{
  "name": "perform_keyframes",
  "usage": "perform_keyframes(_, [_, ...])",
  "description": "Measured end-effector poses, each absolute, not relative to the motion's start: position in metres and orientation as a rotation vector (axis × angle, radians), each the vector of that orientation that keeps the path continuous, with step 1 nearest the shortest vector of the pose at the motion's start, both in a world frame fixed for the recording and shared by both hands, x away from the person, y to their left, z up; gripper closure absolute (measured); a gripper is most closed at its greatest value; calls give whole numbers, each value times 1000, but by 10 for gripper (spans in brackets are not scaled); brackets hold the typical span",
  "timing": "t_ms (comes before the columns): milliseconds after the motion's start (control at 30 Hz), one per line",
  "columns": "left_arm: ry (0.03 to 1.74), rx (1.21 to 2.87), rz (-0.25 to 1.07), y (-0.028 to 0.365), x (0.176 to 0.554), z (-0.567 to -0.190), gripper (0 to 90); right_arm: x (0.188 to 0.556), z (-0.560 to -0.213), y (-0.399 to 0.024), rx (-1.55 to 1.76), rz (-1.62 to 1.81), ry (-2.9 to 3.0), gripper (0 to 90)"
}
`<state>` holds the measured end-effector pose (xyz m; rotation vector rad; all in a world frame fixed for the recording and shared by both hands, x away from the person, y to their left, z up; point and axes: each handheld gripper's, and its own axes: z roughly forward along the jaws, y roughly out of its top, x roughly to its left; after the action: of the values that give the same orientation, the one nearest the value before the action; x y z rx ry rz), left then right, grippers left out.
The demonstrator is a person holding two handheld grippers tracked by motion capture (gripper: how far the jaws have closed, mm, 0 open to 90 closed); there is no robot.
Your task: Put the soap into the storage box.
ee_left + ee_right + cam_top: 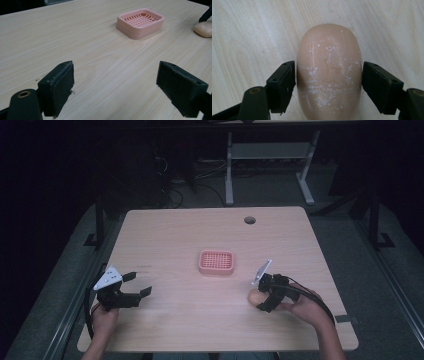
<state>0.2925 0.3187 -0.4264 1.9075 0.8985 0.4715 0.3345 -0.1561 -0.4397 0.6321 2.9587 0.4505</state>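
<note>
A peach-coloured soap bar (328, 62) lies on the wooden table (175, 235) at the front right, also seen as a soap bar (254, 298) and a soap bar (205, 29). My right gripper (328, 85) points down over it, with a black pad against each long side of the bar. That right gripper (261, 296) is held by the person's right hand. A pink slatted soap dish (216, 262) stands empty at the table's middle, the same soap dish (140, 23) ahead of my left gripper (115, 85). The left gripper (139, 284) rests open at the front left, nothing between its pads.
A round cable hole (249, 220) sits near the table's far edge. Beyond the table stand a white desk frame (270, 155) and cables on a dark floor. Bare wood lies between the dish and the left gripper.
</note>
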Motion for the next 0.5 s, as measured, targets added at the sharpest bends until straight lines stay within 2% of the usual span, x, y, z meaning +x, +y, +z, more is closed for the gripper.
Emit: perform_keyframes(500, [897, 1911, 473, 319, 292, -426, 143, 340, -443, -152, 628, 418, 2994, 287])
